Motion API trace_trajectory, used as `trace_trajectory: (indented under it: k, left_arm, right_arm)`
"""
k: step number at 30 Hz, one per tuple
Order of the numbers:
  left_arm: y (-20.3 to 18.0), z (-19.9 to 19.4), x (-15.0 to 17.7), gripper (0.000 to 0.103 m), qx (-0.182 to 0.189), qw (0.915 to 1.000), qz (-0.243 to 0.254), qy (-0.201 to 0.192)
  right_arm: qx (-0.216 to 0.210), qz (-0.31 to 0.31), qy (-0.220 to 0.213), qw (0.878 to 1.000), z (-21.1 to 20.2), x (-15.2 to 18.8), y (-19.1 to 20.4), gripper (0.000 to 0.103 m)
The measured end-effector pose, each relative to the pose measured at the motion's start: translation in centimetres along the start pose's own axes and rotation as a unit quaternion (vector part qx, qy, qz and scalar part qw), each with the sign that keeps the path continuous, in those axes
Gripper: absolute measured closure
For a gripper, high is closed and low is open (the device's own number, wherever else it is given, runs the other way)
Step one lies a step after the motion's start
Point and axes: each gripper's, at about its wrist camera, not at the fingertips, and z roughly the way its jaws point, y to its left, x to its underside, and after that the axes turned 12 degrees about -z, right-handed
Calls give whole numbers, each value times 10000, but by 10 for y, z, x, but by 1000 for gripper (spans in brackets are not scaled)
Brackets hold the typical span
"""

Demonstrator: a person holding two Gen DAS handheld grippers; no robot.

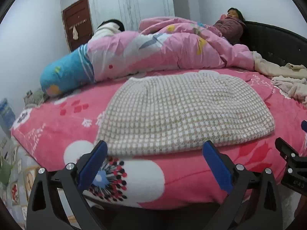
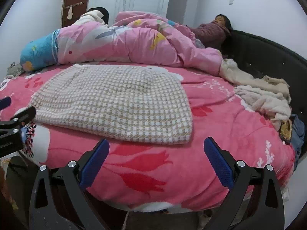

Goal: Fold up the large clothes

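The checked garment (image 1: 180,113) lay flat on the pink floral bedspread (image 1: 191,182), occupying the centre of the left wrist view and the centre-left of the right wrist view (image 2: 115,103). It appeared already doubled into a rounded-cornered slab, its long axis running across the frame, roughly parallel to the near bed edge.

The left gripper (image 1: 155,164) stood with fingers spread wide and empty, its tips level with the garment's near hem; the left fingertip (image 1: 99,149) overlapped the hem's lower-left corner in the picture, though contact could not be confirmed. The right gripper (image 2: 156,163) was likewise parted and empty, sitting below the garment's lower-right corner and clear of it. The left gripper was judged the nearer. The next fold would likely call for both to take the near hem, one at each corner.

The bedspread was soft and plush, so the cloth may drag or bunch when lifted. A pink quilt (image 2: 134,42) lay heaped across the upper frame, with a blue bolster (image 2: 38,51) at its left end and a person (image 2: 213,30) reclining at the upper right against a dark headboard (image 2: 259,53). Loose cream clothes (image 2: 262,95) were piled at the right. White walls and a brown door (image 2: 76,0) closed the room behind.
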Motion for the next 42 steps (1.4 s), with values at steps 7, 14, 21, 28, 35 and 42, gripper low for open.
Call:
trace_trajectory:
  k: [7, 14, 21, 28, 35, 42]
  left_arm:
    - [0, 9, 4, 5, -222, 9993, -87, 292]
    - [1, 20, 6, 5, -290, 9968, -289, 685]
    - [2, 22, 5, 5, -269, 9955, -398, 817]
    - [2, 27, 5, 5, -339, 9947, -318, 917]
    - [3, 27, 6, 5, -338, 9944, -321, 949]
    - [3, 29, 6, 5, -311, 9937, -346, 1017]
  right_arm:
    - [-301, 377, 230, 9986, 10, 3, -14, 7]
    - [-556, 498, 391, 9964, 17, -2, -11, 7]
    - [-741, 357, 402, 9958, 15, -8, 2, 7]
    - [-814, 230, 546, 9949, 18, -9, 13, 7]
    - [-807, 161, 601, 9948, 17, -9, 17, 7]
    - [-750, 162, 701, 9946, 20, -8, 17, 7]
